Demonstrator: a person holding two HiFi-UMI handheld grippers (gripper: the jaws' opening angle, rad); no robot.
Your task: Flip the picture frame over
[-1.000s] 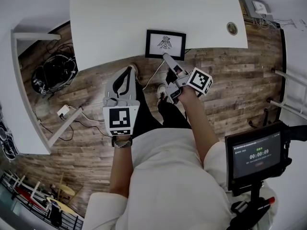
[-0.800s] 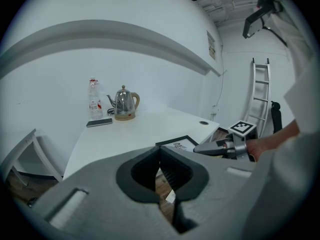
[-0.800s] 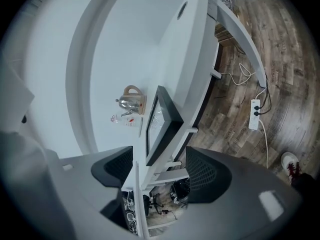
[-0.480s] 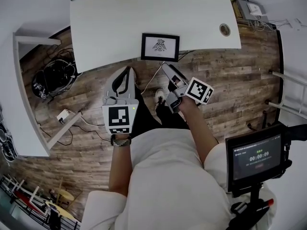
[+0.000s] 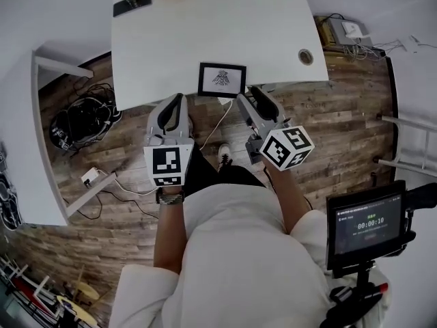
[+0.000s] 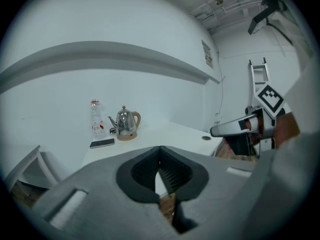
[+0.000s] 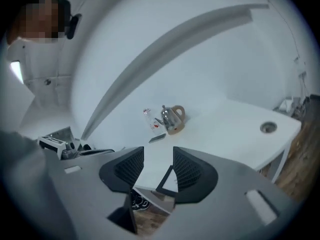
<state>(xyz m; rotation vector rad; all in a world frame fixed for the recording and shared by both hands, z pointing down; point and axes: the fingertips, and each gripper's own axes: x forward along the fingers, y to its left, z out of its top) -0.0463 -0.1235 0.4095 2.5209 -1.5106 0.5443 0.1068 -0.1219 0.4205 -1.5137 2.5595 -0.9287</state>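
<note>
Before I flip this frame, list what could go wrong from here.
The picture frame lies right at the table's near edge; a nudge could tip it onto the wooden floor. The left claw is shut, so it may push the frame rather than grip it.

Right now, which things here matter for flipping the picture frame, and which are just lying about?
Job: black rectangular picture frame, face up at the near edge of the white table.
Lying about: steel kettle, clear plastic bottle, black phone, at the far side.
</note>
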